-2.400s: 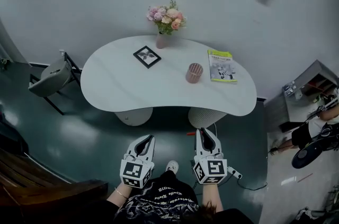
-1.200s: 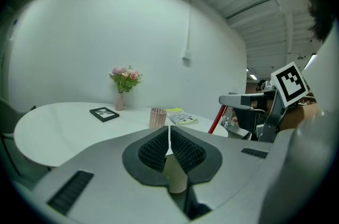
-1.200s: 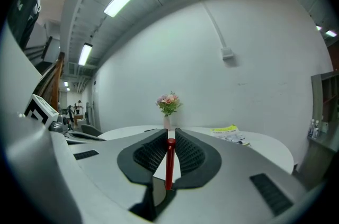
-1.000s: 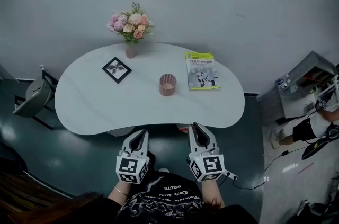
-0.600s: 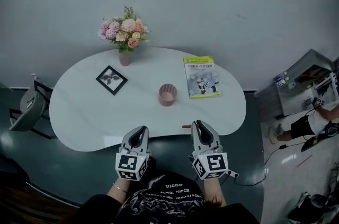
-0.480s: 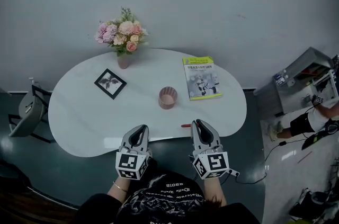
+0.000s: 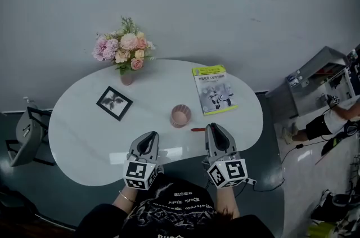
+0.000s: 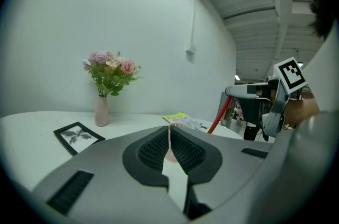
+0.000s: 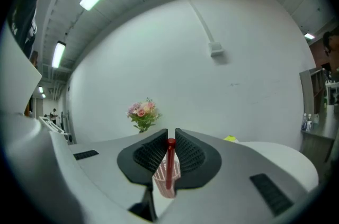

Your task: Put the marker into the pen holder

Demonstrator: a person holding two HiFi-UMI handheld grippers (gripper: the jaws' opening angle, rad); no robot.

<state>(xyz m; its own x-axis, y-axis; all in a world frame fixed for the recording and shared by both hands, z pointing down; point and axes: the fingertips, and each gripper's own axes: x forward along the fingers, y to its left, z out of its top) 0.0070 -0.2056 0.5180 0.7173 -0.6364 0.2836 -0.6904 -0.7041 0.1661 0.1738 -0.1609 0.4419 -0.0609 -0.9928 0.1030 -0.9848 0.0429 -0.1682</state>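
Note:
A pink ribbed pen holder point(image 7: 180, 115) stands near the middle of the white table point(image 7: 84, 135). My right gripper point(image 7: 212, 130) is shut on a red marker point(image 7: 198, 129), which sticks out to the left from its tips, just right of and nearer than the holder. Seen from the right gripper view, the marker point(image 9: 169, 162) stands upright between the fingertips of the right gripper point(image 9: 170, 134), with the pen holder point(image 9: 162, 181) behind it. Over the table's front edge, my left gripper point(image 7: 150, 137) is shut and empty. The left gripper view shows its tips point(image 8: 169, 131) closed.
A vase of pink flowers point(image 7: 125, 54) stands at the back left, a black picture frame point(image 7: 114, 103) in front of it, a green-edged book point(image 7: 214, 89) at the back right. A chair point(image 7: 22, 138) is left of the table. A person point(image 7: 326, 125) and a cabinet point(image 7: 312, 80) are at the right.
The table has come nearer in the head view. Both grippers, earlier over the floor, are now over the table's front edge. The marker stays in the right gripper.

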